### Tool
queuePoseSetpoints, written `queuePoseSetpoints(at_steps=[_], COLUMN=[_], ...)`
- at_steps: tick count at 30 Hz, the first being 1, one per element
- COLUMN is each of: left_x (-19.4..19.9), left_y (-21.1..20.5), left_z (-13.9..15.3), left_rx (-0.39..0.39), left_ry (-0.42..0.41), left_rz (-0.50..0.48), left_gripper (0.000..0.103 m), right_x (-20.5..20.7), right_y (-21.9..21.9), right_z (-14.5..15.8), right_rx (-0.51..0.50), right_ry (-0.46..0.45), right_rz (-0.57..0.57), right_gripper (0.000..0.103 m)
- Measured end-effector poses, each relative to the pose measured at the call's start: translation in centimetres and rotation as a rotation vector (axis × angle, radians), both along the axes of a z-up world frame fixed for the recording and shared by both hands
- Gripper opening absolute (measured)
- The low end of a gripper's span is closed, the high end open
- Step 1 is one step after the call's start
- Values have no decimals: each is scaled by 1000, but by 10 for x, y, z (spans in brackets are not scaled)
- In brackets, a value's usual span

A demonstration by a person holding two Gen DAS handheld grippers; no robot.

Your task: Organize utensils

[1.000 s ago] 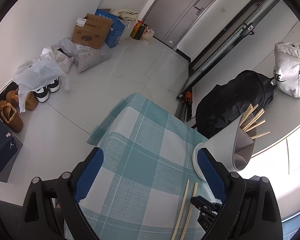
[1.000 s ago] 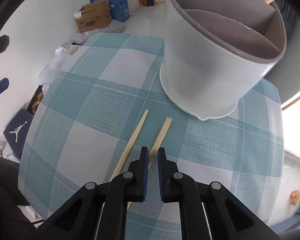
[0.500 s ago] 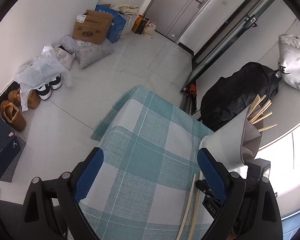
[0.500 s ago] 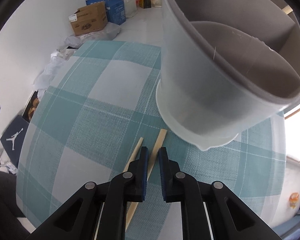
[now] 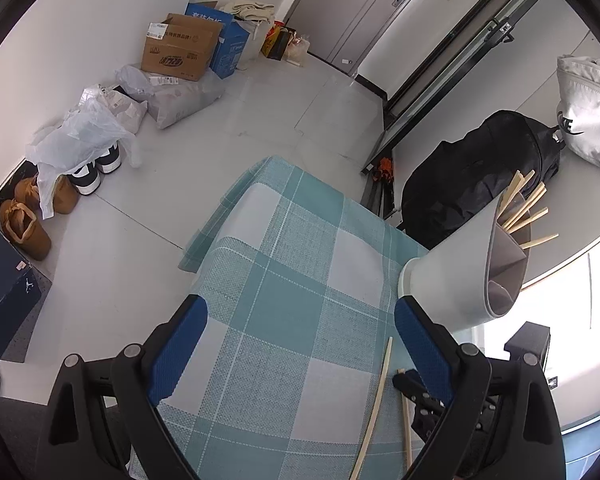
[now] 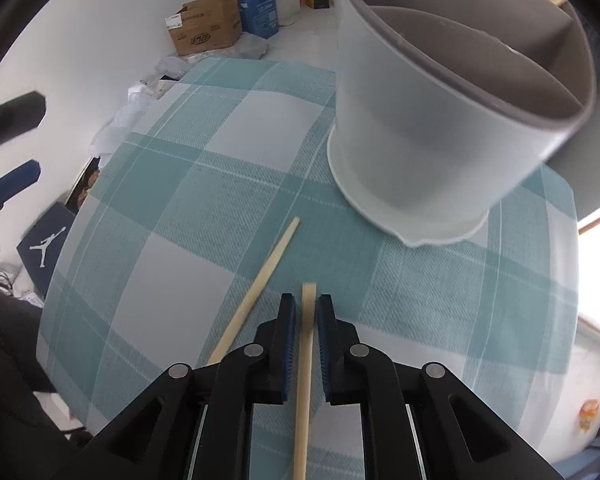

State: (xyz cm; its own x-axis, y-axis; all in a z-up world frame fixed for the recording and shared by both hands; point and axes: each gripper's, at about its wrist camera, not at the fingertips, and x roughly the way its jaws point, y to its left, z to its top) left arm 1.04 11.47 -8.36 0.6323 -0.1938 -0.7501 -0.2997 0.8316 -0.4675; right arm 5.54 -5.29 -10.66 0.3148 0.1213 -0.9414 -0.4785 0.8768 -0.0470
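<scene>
Right wrist view: compared with a second ago the right gripper (image 6: 305,316) now straddles the chopstick (image 6: 307,334) nearer the divided utensil holder (image 6: 440,120), jaws narrow and just opened slightly with small gaps either side, so the pickup looks imminent, while the left gripper (image 5: 300,344) hangs wide and empty.

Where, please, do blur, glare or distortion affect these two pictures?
Right wrist view: the utensil holder, close to the lens, looks soft, and the tablecloth bulges from fisheye distortion; left wrist view: the window at right is blown out white, while the cardboard box is sharp.
</scene>
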Motion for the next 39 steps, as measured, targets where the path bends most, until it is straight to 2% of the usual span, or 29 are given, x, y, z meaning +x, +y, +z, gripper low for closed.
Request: queuePoseSetpoints(at_steps=[4, 6, 9, 12, 16, 19, 21, 27, 28, 30, 33, 34, 35, 36, 39], left_x=[1, 2, 6, 9, 12, 15, 17, 27, 31, 35, 39, 40, 40, 40, 42], left_y=[-1, -3, -10, -22, -44, -66, -82, -123, -129, -135, -137, -139, -141, -142, -150], left_z=[-2, -4, -7, -12, -20, -20, -20, -21, -24, -29, -38, -40, -43, -40, -38], left_rx=[9, 15, 40, 75, 95, 181, 223, 348, 372, 388, 380, 391, 407, 416, 413], left_ry=[6, 17, 45, 73, 126, 160, 155, 182, 203, 234, 300, 320, 348, 339, 360], left_rz=[-3, -8, -36, -85, -186, -256, -311, -435, -457, -472, -491, -491, -493, -494, -522], left_gripper=[92, 92, 92, 92, 92, 92, 92, 92, 90, 80, 69, 58, 55, 50, 31], right_x=[2, 2, -2, -7, -18, -26, -29, -41, -44, -46, -47, -49, -50, -50, -46], right_y=[4, 1, -8, -26, -58, -83, -99, -147, -155, -160, -178, -184, -189, -195, -204], right_z=[-1, 0, 11, 34, 74, 97, 112, 129, 129, 128, 129, 130, 131, 131, 129], right_rx=[-8, 11, 74, 155, 322, 411, 488, 595, 609, 632, 684, 699, 717, 726, 738], right_ry=[9, 19, -10, -71, -165, -224, -262, -297, -297, -299, -292, -295, -297, -299, -301], right_rz=[1, -4, -25, -55, -98, -131, -157, -216, -220, -232, -260, -268, -275, -279, -284], right_gripper=[12, 6, 5, 5, 5, 5, 5, 5, 5, 5, 5, 5, 5, 5, 5])
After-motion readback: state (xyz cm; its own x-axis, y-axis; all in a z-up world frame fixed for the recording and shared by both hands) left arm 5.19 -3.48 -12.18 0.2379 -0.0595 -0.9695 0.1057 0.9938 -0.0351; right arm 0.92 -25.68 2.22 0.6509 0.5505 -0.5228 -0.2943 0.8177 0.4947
